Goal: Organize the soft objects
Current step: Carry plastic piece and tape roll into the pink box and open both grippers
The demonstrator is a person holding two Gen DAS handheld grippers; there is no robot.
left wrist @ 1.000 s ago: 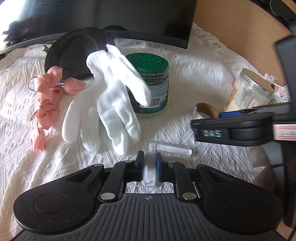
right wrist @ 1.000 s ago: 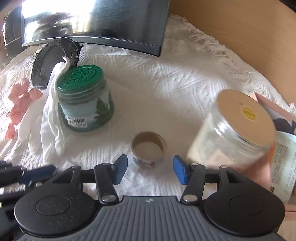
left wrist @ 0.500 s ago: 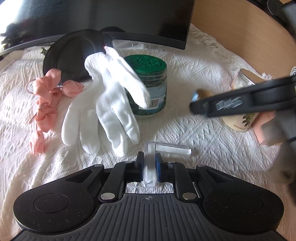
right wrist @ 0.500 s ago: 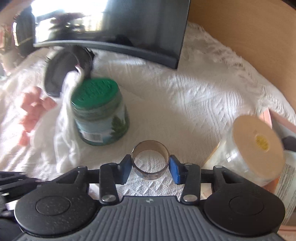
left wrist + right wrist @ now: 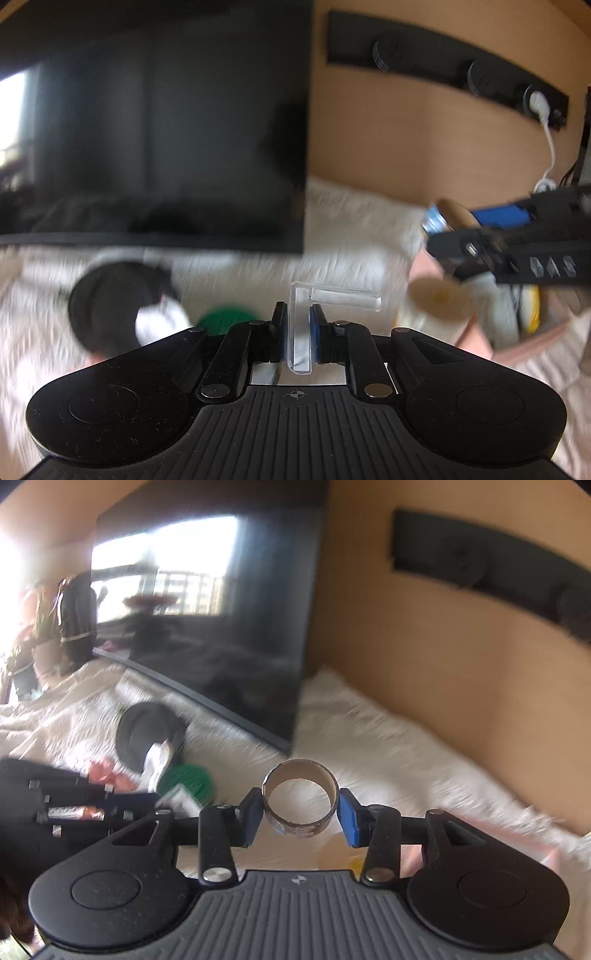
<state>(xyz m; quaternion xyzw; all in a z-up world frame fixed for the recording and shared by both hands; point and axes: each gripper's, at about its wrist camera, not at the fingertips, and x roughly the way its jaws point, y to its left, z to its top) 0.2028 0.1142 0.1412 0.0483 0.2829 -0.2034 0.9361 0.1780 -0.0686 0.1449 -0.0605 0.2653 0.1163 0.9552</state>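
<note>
- Since the earlier frames, both grippers have been raised: the dark screen (image 5: 155,122) and the tan wall (image 5: 424,646) now fill most of each view, the things below are blurred and lower in frame, and the cardboard ring that stood on the cloth is now carried.
- At the far left of the left wrist view, a round black mesh object (image 5: 110,306) is seen lying on the white textured cloth (image 5: 351,221), with part of a white glove (image 5: 159,321) draped over its right edge.
- Just right of the glove, the green lid of a jar (image 5: 225,314) is partly hidden behind the gripper body.
- In the middle, the left gripper (image 5: 296,332) is seen with its fingers (image 5: 277,332) drawn narrow and pressed on a clear plastic piece (image 5: 300,332); the piece stands upright between them, and its top arm bends off to the right, beyond the fingertips.
- Further right, a tan-lidded jar (image 5: 439,299) is made out below the other gripper; it is too blurred for detail.
- In the right wrist view, pink fabric pieces (image 5: 110,775) are seen at the left, beside the glove and the green lid.
- In the centre, the right gripper (image 5: 300,808) is seen with both fingers (image 5: 349,821) set against the sides of a cardboard ring (image 5: 300,799), which is held clear of the cloth with its opening facing the camera.
</note>
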